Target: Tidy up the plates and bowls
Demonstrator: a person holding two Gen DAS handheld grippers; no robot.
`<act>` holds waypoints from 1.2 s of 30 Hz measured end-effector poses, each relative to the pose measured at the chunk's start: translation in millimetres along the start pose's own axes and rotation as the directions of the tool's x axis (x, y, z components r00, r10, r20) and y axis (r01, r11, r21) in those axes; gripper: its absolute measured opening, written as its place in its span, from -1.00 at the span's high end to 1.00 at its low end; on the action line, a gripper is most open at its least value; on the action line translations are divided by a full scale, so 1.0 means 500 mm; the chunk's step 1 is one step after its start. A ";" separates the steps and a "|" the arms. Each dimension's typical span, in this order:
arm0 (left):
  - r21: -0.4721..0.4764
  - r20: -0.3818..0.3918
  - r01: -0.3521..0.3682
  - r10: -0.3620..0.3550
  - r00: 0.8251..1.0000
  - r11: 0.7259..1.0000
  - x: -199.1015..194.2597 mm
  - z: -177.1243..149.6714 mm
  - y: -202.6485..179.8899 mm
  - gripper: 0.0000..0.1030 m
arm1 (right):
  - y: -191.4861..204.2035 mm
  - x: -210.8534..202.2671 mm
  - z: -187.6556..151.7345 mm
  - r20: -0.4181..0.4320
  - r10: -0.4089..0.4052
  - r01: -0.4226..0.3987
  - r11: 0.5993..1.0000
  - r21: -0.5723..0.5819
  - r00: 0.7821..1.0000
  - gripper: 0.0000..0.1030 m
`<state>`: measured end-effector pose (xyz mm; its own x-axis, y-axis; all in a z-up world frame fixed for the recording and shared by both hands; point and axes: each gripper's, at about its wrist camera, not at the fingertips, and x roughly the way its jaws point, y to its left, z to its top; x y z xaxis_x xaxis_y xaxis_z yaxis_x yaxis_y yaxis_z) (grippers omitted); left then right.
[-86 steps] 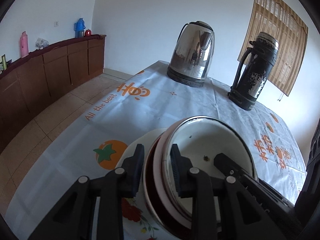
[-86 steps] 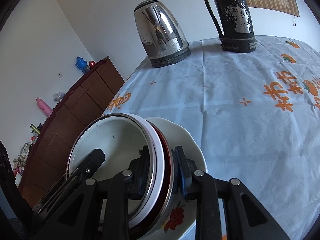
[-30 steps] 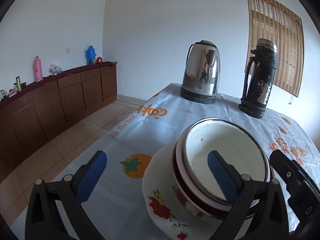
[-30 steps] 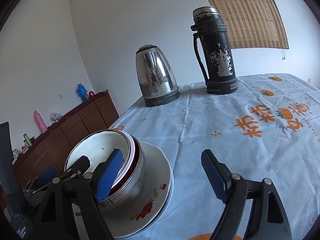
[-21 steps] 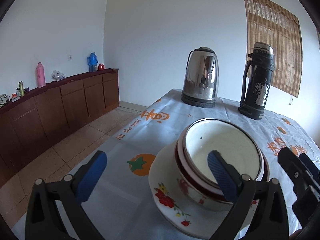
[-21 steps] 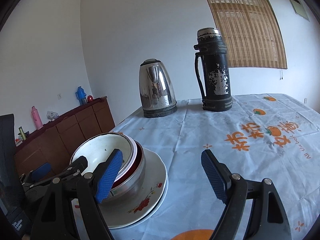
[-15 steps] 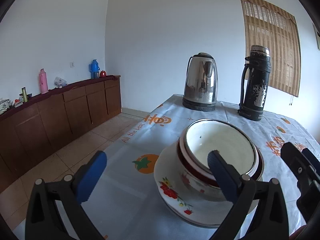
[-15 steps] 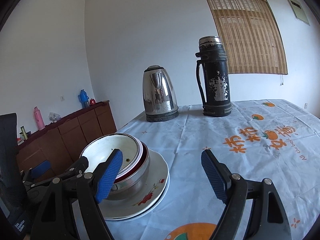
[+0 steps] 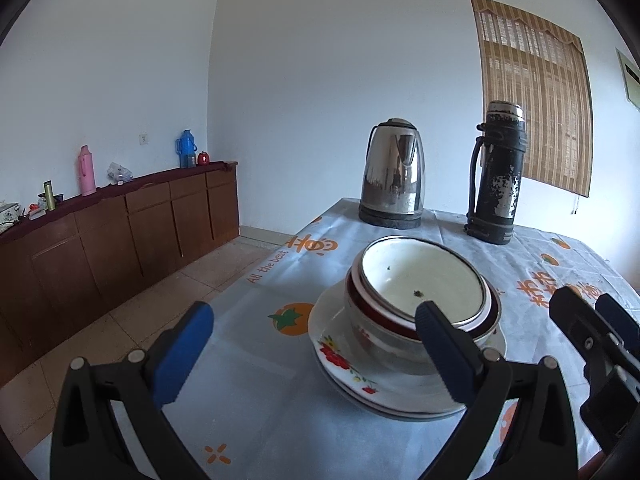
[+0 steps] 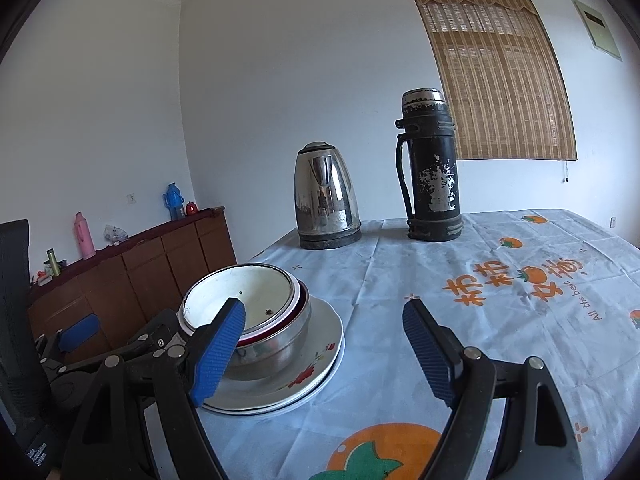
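A white enamel bowl (image 9: 420,276) sits nested in a red-rimmed bowl and a steel bowl, all on flowered plates (image 9: 340,360). The stack rests on the tablecloth near the table's left side. My left gripper (image 9: 311,312) is open and held back from the stack, nothing between its blue pads. In the right wrist view the same bowl (image 10: 244,292) and plates (image 10: 320,340) lie left of centre. My right gripper (image 10: 324,308) stands open and empty, its left finger in front of the bowls. Each gripper shows at the edge of the other's view.
A steel kettle (image 9: 394,172) and a worn black flask (image 9: 496,176) stand at the far end of the table. A brown sideboard (image 9: 120,232) with bottles lines the left wall, across a tiled floor. The tablecloth (image 10: 500,320) stretches to the right.
Both grippers, earlier shut on the rims of the bowl stack, have let go and drawn back and slightly up. The stack stays on the table and looks smaller.
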<state>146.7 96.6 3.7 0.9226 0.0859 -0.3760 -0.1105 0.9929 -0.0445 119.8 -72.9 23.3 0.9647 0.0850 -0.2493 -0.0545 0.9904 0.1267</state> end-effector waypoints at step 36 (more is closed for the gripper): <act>0.048 0.061 0.007 -0.010 0.998 0.999 -0.063 -0.019 -0.015 -0.99 | -0.018 -0.082 -0.019 0.017 -0.017 0.016 0.999 0.032 1.000 -0.62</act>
<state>115.1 85.5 7.0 0.9446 0.0811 -0.3181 -0.0863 0.9963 -0.0022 78.5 -84.0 23.5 0.9696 0.0668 -0.2355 -0.0307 0.9876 0.1538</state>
